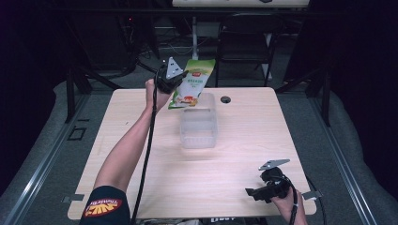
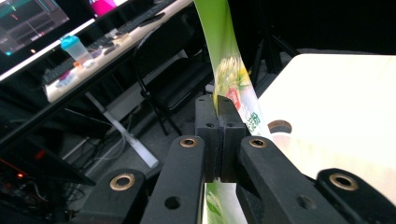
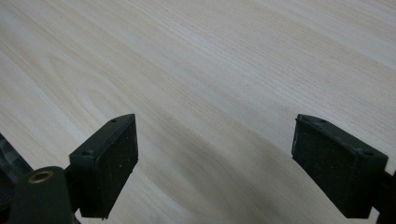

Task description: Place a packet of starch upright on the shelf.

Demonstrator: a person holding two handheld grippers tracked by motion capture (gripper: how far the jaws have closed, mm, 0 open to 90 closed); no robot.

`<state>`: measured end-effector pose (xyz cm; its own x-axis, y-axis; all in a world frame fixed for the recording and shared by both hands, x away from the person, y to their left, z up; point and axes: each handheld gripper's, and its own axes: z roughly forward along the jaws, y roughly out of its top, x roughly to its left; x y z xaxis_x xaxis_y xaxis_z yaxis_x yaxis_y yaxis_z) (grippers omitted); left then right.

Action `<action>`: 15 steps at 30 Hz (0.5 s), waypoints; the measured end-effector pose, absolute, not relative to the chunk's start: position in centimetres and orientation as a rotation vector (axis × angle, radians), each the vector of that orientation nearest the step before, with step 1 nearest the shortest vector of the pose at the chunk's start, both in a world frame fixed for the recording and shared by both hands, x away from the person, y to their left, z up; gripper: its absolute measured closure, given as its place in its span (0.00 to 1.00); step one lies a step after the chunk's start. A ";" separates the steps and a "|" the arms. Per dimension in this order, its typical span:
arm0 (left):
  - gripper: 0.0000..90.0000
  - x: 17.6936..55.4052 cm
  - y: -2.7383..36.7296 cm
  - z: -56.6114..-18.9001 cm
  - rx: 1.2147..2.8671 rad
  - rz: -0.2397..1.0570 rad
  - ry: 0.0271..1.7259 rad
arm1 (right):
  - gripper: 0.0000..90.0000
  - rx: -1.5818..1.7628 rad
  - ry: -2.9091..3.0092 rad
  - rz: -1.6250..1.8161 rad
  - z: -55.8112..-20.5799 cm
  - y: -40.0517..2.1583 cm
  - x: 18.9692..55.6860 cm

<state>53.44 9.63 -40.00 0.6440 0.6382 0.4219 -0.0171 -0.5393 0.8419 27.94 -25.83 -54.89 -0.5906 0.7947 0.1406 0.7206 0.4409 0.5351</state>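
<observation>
The right gripper point(image 3: 215, 163) has its two black jaws standing wide apart with nothing between them. Behind and under them lies the pale wooden table point(image 3: 196, 60), its grain running slantwise across the view. The pads seem to hover just above the wood, though contact cannot be judged.

Both grippers are black: the left gripper point(image 1: 180, 76) and right gripper point(image 1: 252, 192) each carry a grey three-cornered plate and a trailing black cable. Brass-ringed pivots stud the arms (pads are square, screwed on). The person's dark sleeve point(image 1: 105, 207) bears a red-and-yellow emblem.
</observation>
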 end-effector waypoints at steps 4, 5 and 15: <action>1.00 53.7 9.1 -40.4 1.968 0.930 0.478 | 0.16 1.351 2.545 0.858 -54.9 -25.8 27.9; 1.00 53.7 9.1 -40.4 1.968 0.930 0.478 | 0.16 1.351 2.545 0.858 -54.9 -25.8 27.9; 1.00 54.8 8.7 -42.1 1.964 0.905 0.444 | 0.16 1.350 2.547 0.858 -54.9 -25.8 27.9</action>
<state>54.80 8.72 -42.14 0.6674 0.6149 0.4202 -0.0445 -0.5303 0.8466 27.89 -25.76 -54.92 -0.5900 0.7948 0.1420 0.7187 0.4368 0.5410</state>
